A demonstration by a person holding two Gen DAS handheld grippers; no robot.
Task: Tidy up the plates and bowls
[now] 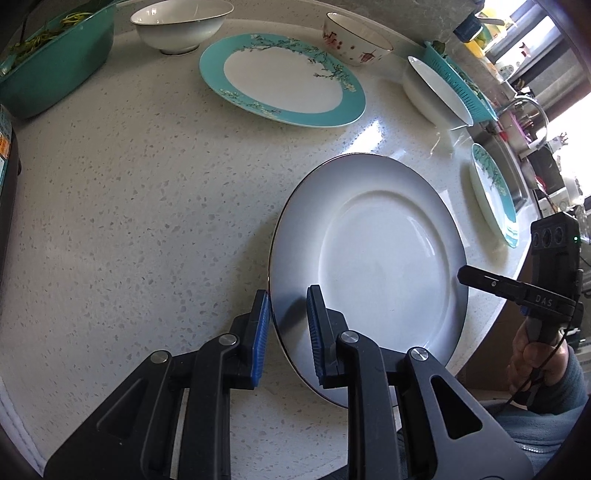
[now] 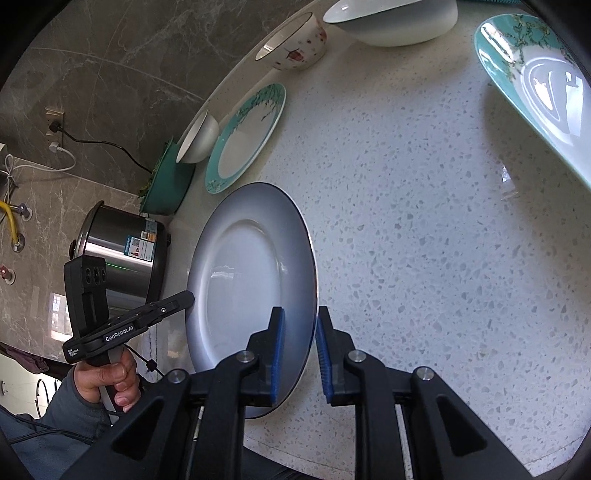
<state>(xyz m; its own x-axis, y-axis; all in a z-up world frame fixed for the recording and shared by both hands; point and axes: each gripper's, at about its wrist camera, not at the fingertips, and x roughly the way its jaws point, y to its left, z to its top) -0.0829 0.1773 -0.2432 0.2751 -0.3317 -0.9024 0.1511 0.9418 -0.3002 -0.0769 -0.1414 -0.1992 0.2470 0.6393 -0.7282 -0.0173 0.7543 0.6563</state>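
A white plate (image 1: 376,266) (image 2: 243,273) with a thin dark rim sits low over the speckled counter (image 1: 147,206), near its front edge. My left gripper (image 1: 288,325) straddles the plate's left rim, blue pads on either side of it. In the right wrist view, that gripper (image 2: 184,297) touches the plate's far side. My right gripper (image 2: 300,332) clamps the opposite rim, and its tip (image 1: 463,275) shows at the plate's right edge. Two teal-rimmed flowered plates (image 1: 280,77) (image 1: 495,192) lie on the counter. Two white bowls (image 1: 177,26) (image 1: 432,88) and a patterned bowl (image 1: 354,40) stand behind.
A teal basin of greens (image 1: 55,62) sits at the back left, and a steel cooker (image 2: 122,243) stands beside it. A teal colander (image 1: 461,85) props up the right white bowl. A sink and tap (image 1: 524,110) lie to the right. A person's hand (image 1: 535,362) grips the right handle.
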